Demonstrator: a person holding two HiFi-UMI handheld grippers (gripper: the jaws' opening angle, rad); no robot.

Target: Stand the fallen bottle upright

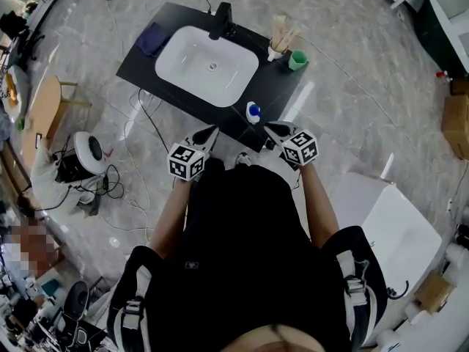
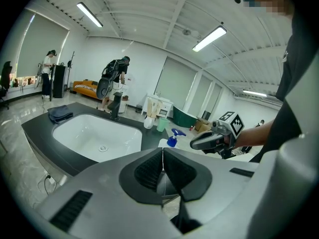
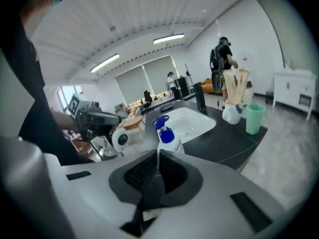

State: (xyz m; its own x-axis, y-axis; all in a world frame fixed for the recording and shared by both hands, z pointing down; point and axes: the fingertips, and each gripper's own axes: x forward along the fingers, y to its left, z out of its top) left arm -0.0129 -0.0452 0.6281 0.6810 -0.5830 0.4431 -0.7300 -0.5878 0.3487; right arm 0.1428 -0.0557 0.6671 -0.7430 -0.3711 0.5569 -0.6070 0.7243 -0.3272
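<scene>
A white pump bottle with a blue head [image 1: 253, 112] stands upright at the near edge of the black counter [image 1: 275, 86]; it also shows as the bottle [image 2: 172, 139] in the left gripper view and the bottle [image 3: 167, 136] just beyond the jaws in the right gripper view. My left gripper [image 1: 209, 134] is held back from the counter edge, left of the bottle, its own jaws [image 2: 162, 151] closed with nothing between them. My right gripper [image 1: 275, 129] hovers just right of the bottle and apart from it, its pads meeting at the tip [image 3: 158, 156] with nothing between them.
A white sink basin [image 1: 190, 72] with a black faucet [image 1: 221, 20] fills the counter's middle. A green cup [image 1: 297, 60] and a white holder of wooden utensils [image 1: 277, 46] stand at the back right, a dark cloth [image 1: 152, 39] at the left. Cables and a white device [image 1: 89, 151] lie on the floor.
</scene>
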